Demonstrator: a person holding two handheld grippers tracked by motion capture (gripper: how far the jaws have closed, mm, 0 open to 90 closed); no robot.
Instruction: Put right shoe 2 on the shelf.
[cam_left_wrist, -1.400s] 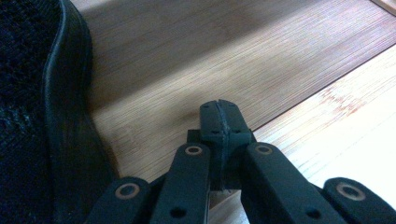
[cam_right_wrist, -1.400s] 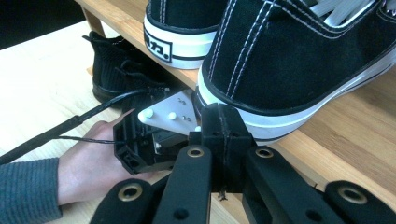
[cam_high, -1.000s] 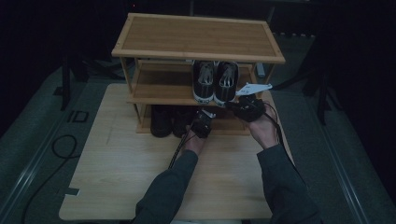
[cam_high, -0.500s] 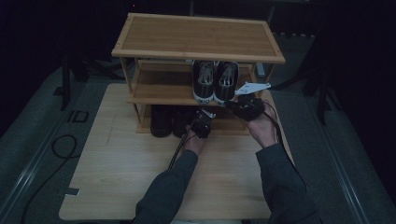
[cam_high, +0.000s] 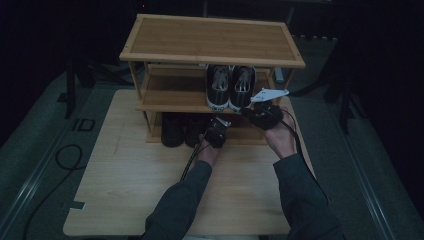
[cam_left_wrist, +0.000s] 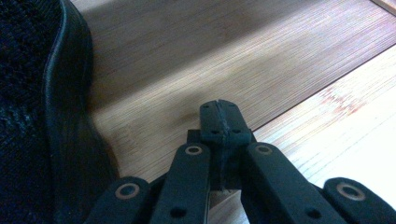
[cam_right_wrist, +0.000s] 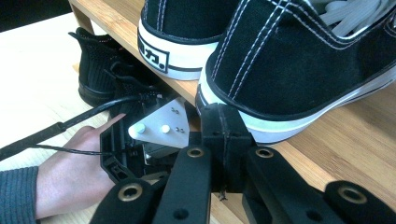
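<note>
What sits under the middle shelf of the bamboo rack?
Two black mesh shoes on the bottom shelf, left of the shut left gripper; their front parts are hidden beneath the middle shelf.

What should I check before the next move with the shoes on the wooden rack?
1. Left tongs shut with nothing between them: ok, the jaws meet above the bamboo bottom shelf.
2. Right tongs shut and empty: ok.
3. Right tongs close to the black canvas sneaker with white sole on the middle shelf: ok; whether they touch its heel, cannot tell.
4. Second sneaker of the pair beside it, heel facing outward: ok.
5. Black knit shoe beside the left tongs, apart from them: ok.
6. Free room on the bottom shelf to the side of the knit shoe: ok.
</note>
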